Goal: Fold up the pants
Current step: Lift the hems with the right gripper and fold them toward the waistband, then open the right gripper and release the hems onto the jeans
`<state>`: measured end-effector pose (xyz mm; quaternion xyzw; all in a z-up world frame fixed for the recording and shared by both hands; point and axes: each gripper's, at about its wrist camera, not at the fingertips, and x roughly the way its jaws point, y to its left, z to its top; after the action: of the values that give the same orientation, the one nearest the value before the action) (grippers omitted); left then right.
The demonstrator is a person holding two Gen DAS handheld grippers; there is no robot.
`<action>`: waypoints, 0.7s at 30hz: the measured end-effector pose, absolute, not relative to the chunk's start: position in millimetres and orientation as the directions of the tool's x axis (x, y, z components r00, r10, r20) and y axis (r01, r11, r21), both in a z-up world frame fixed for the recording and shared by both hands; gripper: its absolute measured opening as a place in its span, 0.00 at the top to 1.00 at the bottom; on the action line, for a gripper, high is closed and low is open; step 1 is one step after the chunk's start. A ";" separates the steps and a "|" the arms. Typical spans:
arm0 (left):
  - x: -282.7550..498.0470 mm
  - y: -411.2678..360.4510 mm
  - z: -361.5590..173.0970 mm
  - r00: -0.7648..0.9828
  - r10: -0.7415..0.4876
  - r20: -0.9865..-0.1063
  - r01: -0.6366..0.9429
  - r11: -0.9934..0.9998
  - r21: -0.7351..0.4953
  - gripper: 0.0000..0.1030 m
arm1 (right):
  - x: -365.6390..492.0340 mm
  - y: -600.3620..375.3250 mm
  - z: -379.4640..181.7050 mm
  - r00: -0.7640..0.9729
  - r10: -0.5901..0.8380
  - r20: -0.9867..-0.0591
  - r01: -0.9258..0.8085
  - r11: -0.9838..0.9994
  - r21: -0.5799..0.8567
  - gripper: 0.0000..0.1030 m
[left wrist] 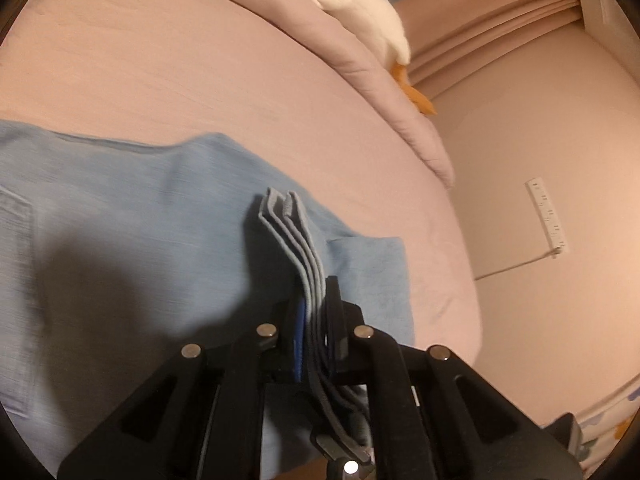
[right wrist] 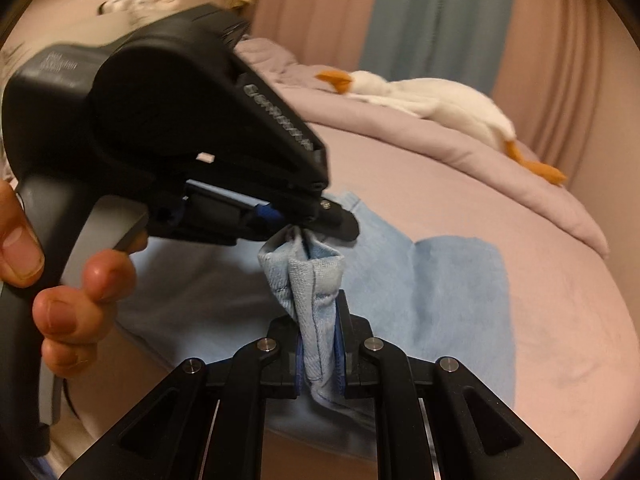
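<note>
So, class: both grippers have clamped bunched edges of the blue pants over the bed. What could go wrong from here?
1. The left gripper pinches several stacked hem layers; one might slip free.
2. The right gripper holds a crumpled wad, so the pants may fold with wrinkles.
3. The grippers sit close together and could collide.

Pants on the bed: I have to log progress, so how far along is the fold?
Done: the light blue pants already lie partly doubled on the pink bed. In hand: the left tongs are shut on stacked hem layers, and the right tongs are shut on a bunched, stitched edge, both lifted off the sheet. Left: laying the held edges down; no compact, finished fold shows yet.
</note>
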<state>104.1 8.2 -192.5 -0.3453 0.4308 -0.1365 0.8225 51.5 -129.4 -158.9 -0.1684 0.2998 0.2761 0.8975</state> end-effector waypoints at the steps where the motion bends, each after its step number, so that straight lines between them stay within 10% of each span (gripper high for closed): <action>1: 104.8 10.0 -195.1 0.590 -0.510 -0.626 -0.080 0.735 -0.674 0.95 | 50.6 -124.1 -160.6 0.665 0.397 -0.633 -0.605 0.783 -0.144 0.88; 8: 105.5 15.2 -214.7 0.553 -0.402 -0.729 -0.149 0.814 -0.562 0.86 | 61.2 -116.5 -179.6 0.618 0.393 -0.681 -0.623 0.773 -0.118 0.88; 14: 95.4 31.8 -193.2 0.611 -0.303 -0.731 -0.159 0.858 -0.489 0.65 | 74.9 -138.1 -175.6 0.468 0.513 -0.720 -0.675 0.733 0.084 0.50; 21: 100.4 -7.9 -179.3 0.588 -0.407 -0.699 0.012 0.868 -0.496 0.64 | 84.8 -213.5 -145.2 0.424 0.679 -0.599 -0.594 0.708 0.382 0.50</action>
<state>100.4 -7.9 -179.3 -0.2261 0.4375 -0.1215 0.8618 84.8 -213.5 -145.2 0.0556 0.3808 0.3780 0.8420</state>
